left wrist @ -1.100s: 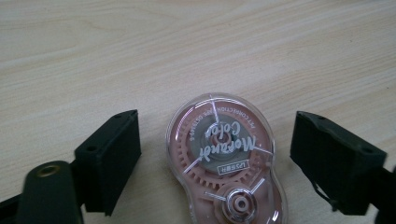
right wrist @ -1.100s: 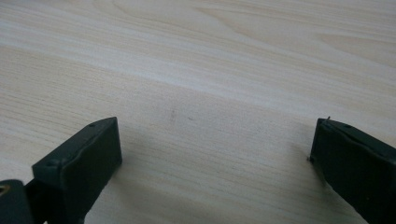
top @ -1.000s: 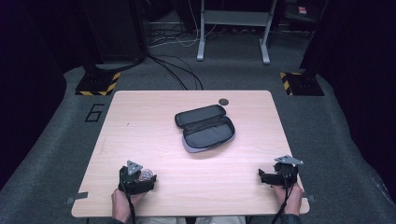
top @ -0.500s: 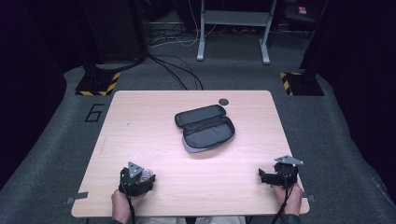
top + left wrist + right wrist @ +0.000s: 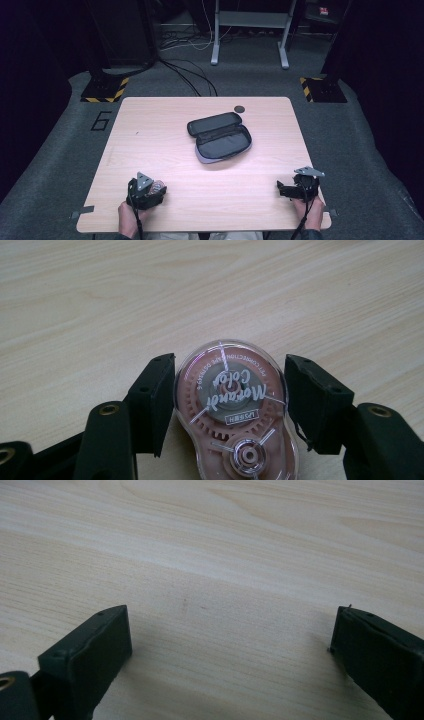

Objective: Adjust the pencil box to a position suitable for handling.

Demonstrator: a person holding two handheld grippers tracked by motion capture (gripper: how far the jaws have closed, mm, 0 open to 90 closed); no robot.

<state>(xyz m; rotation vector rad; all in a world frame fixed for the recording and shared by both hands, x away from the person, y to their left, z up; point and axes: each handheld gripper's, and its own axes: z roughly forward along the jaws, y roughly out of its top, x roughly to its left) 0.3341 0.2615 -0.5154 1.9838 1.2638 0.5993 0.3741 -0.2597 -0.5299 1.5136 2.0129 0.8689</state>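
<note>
Currently we grasp a pink correction tape dispenser (image 5: pixel 235 415) in the left tool (image 5: pixel 227 400), low at the near desk (image 5: pixel 150 135) edge. Right tool (image 5: pixel 227 655) released, empty. Open pencil case (image 5: pixel 220 137) sits mid-desk, apparently still awaiting the tape.

Open case (image 5: pixel 220 137) mid-table (image 5: pixel 150 130), correction tape (image 5: pixel 232 410) front-left

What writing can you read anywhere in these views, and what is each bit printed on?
"Morandi Color": script on the clear face of the pink correction tape, seen upside down between the left gripper jaws.
Small ring of print around that name: too small to read for sure.
Small label under it: blurred, unreadable.
"6": dark figure on the grey floor left of the table.
Pencil case: no text visible.
</note>
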